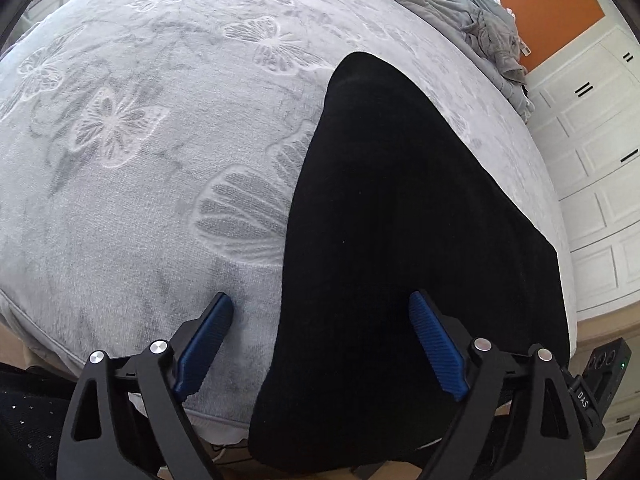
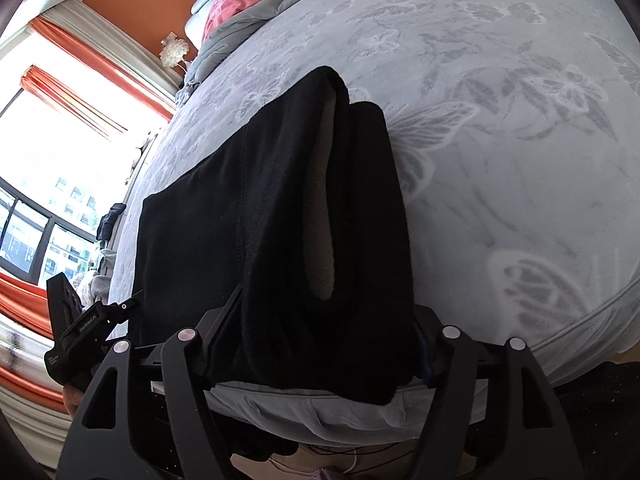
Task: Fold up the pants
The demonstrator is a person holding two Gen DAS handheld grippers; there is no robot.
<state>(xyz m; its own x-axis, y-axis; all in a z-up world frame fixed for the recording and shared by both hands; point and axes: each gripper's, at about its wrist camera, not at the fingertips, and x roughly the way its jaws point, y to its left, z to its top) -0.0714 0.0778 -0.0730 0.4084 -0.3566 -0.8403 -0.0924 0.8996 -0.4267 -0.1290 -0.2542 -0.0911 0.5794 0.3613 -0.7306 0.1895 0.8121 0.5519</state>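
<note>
Black pants (image 1: 400, 240) lie on the grey bed and hang over its near edge. My left gripper (image 1: 320, 320) is open above the bed edge; its left blue pad (image 1: 204, 348) is over the bedspread and its right pad (image 1: 436, 348) is over the pants' near end. In the right wrist view the pants (image 2: 260, 208) are folded lengthwise and show a pale fleece lining (image 2: 320, 220). My right gripper (image 2: 324, 344) is open, its jaws wide on either side of the pants' near end; the cloth hides the fingertips.
The grey butterfly-pattern bedspread (image 1: 140, 160) covers the bed. A rumpled grey quilt (image 1: 480, 20) and a pink item (image 2: 236, 0) lie at the far end. White wardrobe doors (image 1: 600, 160) stand on one side, a window with orange curtains (image 2: 60, 120) on the other.
</note>
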